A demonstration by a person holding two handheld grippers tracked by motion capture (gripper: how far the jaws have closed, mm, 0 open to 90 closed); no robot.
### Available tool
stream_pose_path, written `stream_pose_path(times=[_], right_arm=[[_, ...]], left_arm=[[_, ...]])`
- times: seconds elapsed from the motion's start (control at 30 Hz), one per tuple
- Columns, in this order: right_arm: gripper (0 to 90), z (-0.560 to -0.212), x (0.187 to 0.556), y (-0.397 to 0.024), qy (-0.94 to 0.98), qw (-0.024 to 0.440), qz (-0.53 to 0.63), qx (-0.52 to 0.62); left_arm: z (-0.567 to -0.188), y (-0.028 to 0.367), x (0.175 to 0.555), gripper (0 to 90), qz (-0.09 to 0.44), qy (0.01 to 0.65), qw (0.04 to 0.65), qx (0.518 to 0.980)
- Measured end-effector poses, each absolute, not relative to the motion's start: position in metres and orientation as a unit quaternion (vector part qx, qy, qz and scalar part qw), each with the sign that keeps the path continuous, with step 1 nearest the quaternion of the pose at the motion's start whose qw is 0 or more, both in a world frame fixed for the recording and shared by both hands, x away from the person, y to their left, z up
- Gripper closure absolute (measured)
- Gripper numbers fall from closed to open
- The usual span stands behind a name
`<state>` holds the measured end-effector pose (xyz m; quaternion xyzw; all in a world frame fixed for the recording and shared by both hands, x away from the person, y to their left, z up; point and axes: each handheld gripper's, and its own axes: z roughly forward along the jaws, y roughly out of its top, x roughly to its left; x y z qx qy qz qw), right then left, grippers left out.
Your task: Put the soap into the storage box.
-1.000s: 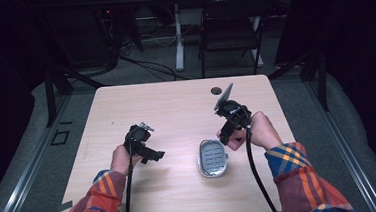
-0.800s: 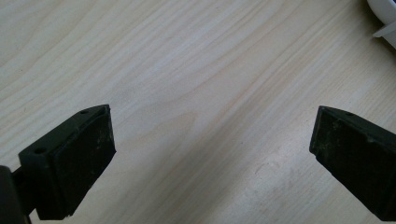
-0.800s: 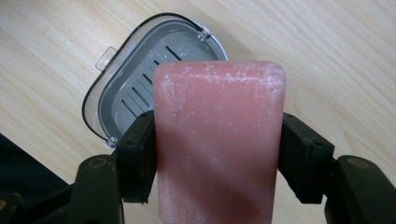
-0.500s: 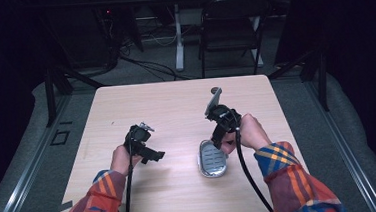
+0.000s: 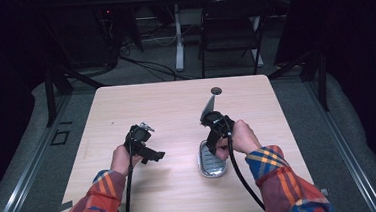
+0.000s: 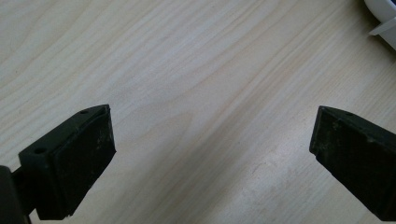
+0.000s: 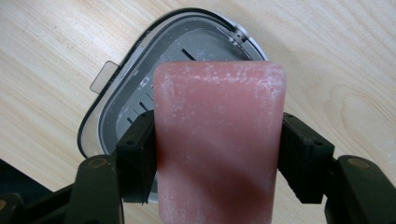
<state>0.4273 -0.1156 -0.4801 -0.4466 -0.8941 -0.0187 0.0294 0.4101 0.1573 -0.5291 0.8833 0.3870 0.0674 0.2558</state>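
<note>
Now the right hand-held gripper (image 7: 219, 154) is clamped on a pink rectangular soap bar (image 7: 219, 140) just above the grey ridged soap dish (image 7: 126, 98) in the frame's centre; placing remains. Left hand-held gripper (image 6: 210, 154) stands apart over the wooden worktop (image 6: 187, 70).

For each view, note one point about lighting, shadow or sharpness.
High view: lit table, dark surroundings. Left gripper view: wood grain sharp, open jaws softer. Right gripper view: a shadow band crosses the pink soap bar; the soap dish beneath stays clear.
</note>
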Motion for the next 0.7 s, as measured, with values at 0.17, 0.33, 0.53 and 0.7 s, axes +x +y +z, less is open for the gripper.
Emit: stream_pose_path(times=[0.17,0.33,0.53,0.7], right_arm=[[36.2,-0.488,0.425,-0.110,-0.884,0.022,-0.023,-0.466],[36.1,-0.492,0.426,-0.106,-0.882,0.022,-0.009,-0.471],[36.1,-0.496,0.427,-0.103,-0.878,0.021,-0.002,-0.479],[36.0,-0.499,0.428,-0.104,-0.872,0.026,-0.005,-0.489]], left_arm=[[-0.529,0.157,0.410,0.0,0.067,0.386,0.255,0.884],[-0.528,0.157,0.410,0.0,0.066,0.385,0.257,0.884],[-0.529,0.157,0.410,0.0,0.066,0.384,0.257,0.884],[-0.529,0.157,0.410,0.0,0.067,0.384,0.256,0.884]])
